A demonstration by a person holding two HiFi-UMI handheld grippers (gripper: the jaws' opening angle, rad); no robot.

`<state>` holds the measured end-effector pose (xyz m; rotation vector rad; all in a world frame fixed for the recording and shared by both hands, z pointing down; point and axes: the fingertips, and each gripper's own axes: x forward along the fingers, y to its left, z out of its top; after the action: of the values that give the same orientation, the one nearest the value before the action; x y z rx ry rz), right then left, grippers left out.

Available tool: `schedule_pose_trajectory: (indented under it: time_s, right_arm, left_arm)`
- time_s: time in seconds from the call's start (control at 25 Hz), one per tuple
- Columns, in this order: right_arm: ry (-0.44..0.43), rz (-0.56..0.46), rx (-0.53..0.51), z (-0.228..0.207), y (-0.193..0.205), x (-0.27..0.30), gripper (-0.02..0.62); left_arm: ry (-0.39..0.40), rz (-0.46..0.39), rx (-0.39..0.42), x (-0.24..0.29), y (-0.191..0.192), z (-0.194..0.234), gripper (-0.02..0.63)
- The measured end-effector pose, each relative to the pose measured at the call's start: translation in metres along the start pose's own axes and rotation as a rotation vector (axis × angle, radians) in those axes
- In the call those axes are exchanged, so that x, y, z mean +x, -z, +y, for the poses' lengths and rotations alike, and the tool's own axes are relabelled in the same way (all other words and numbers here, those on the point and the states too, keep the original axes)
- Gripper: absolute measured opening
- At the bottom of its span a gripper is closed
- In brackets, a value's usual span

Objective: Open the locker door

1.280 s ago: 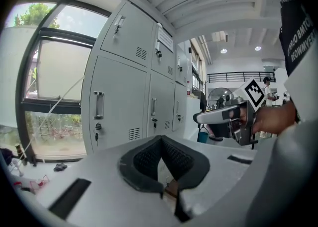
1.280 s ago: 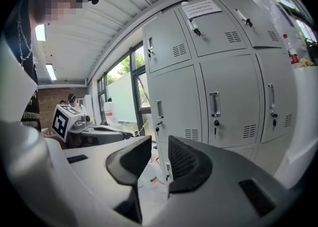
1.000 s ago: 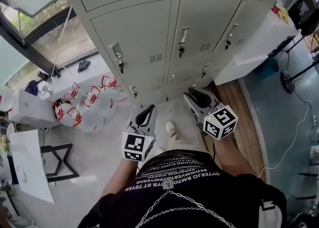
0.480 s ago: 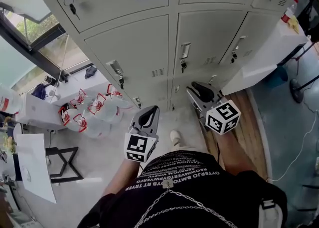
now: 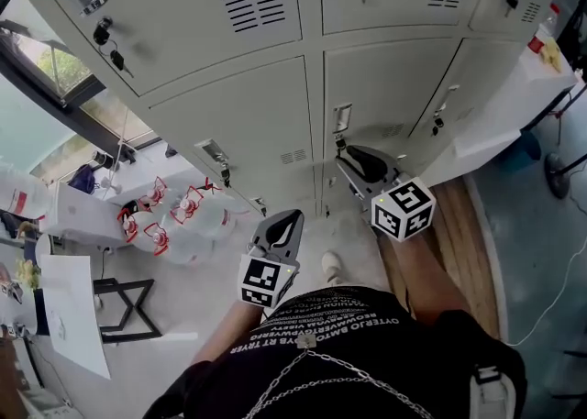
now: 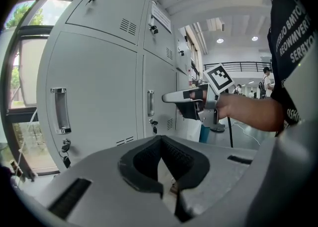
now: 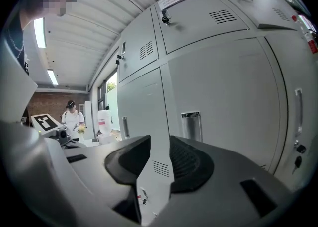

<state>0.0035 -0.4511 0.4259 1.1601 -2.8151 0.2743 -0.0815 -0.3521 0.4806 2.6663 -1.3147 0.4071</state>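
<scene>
A: Nearest first. Left tongs?

B: Left tongs (image 5: 286, 217) are low, just ahead of the person's dark shirt (image 5: 348, 335), above one shoe (image 5: 331, 267) on the floor (image 5: 183, 298). In the left gripper view the pad tips meet. Clenched, with nothing in them.

A: Right tongs?

B: Right tongs (image 5: 346, 159) are held further forward and higher. In the right gripper view the jaws stand apart and are opening. Only grey locker front shows through the gap, and nothing sits between the pads.

A: Locker door?

B: The locker door (image 5: 394, 87) is in the middle column and shut flush with its neighbours. Its handle (image 5: 342, 118) is just above the tips of the right tongs. The left gripper view shows them near but apart. A key (image 5: 340, 143) hangs under the handle.

A: Beyond that?

B: Water jugs (image 5: 188, 215) with red tops stand on the floor at the left, beside the lockers and below the window (image 5: 55, 69). A white worktop (image 5: 500, 119) adjoins the lockers on the right.
</scene>
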Motion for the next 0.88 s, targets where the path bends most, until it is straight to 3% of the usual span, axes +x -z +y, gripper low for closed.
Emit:
schedule_pose_trajectory:
  time_s: [0.36,0.88]
  right_arm:
    - [0.018,0.005,-0.037,-0.017,-0.014,0.040,0.140]
    - [0.152,0.051,0.001,-0.041,0.003,0.070,0.212]
  left_arm:
    - [-0.031,0.033,-0.008,-0.004,0.008,0.018,-0.002]
    - [-0.077,0.061,-0.010,-0.037,0.025,0.026,-0.002]
